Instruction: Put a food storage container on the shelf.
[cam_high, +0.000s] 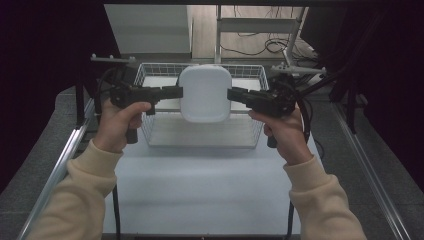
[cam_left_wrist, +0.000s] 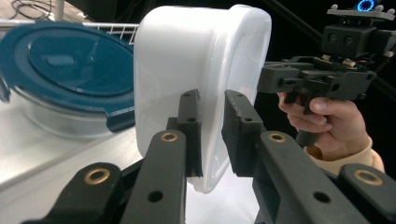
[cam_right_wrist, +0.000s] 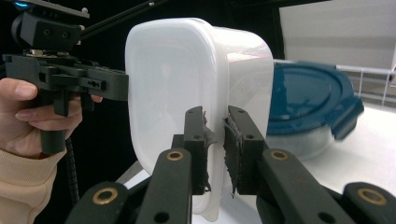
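A white plastic tub (cam_high: 205, 93) with rounded corners hangs above the wire basket (cam_high: 150, 75), its flat face turned toward me. My left gripper (cam_high: 180, 91) is shut on the tub's left rim, and my right gripper (cam_high: 229, 94) is shut on its right rim. In the left gripper view the jaws (cam_left_wrist: 212, 133) pinch the thin edge of the tub (cam_left_wrist: 187, 60), with the other gripper (cam_left_wrist: 313, 79) beyond. In the right gripper view the pads (cam_right_wrist: 215, 149) squeeze the tub's lip (cam_right_wrist: 173, 79). A round glass container with a blue clip lid (cam_left_wrist: 70, 70) (cam_right_wrist: 308, 102) stands behind the tub.
The wire basket stands at the far middle of the white tabletop (cam_high: 200, 185). Metal rails (cam_high: 65, 160) run along both table sides. A metal frame and loose cables (cam_high: 270, 45) lie behind the basket. Dark curtains close in left and right.
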